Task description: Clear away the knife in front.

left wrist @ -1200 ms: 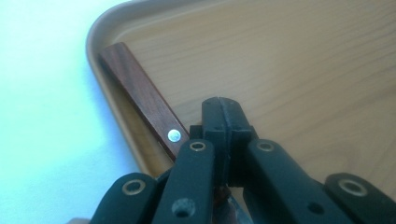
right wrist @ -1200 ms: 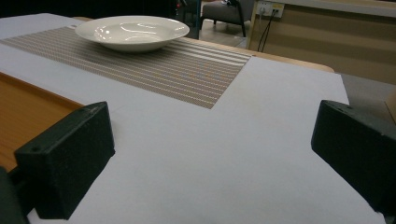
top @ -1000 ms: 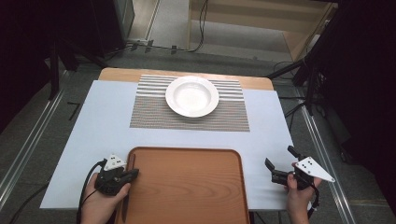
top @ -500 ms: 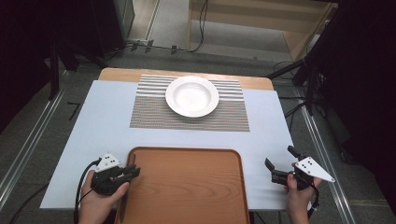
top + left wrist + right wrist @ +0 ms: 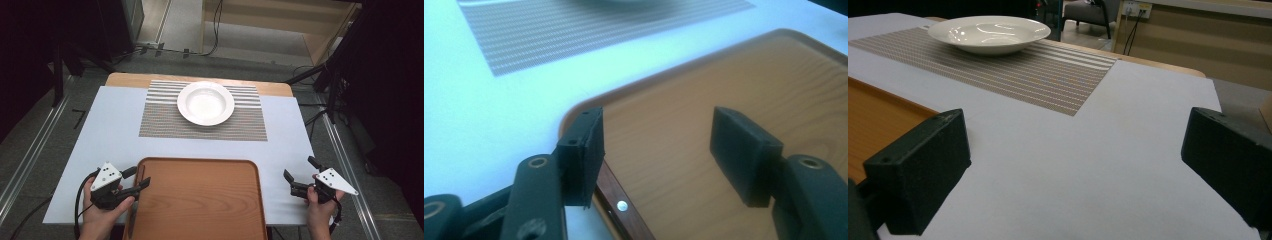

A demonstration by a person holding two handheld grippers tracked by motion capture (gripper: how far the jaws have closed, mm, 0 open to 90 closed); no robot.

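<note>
A lab recording setup: dark stands (image 5: 65, 60), floor cables (image 5: 215, 30), covered table (image 5: 120, 125).

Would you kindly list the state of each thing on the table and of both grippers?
Tray: empty, flat at the near edge.
Plate: empty, upright on the mat.
Left gripper: open, jaws just been opening over the tray's left rim, nothing gripped.
Right gripper: open, holding nothing.

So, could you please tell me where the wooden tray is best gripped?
Probably at its raised rim on the short sides: the wooden tray lies flat, so only the lip offers purchase. The left claw, open, already straddles the left rim; the right claw could come in from the right.
</note>
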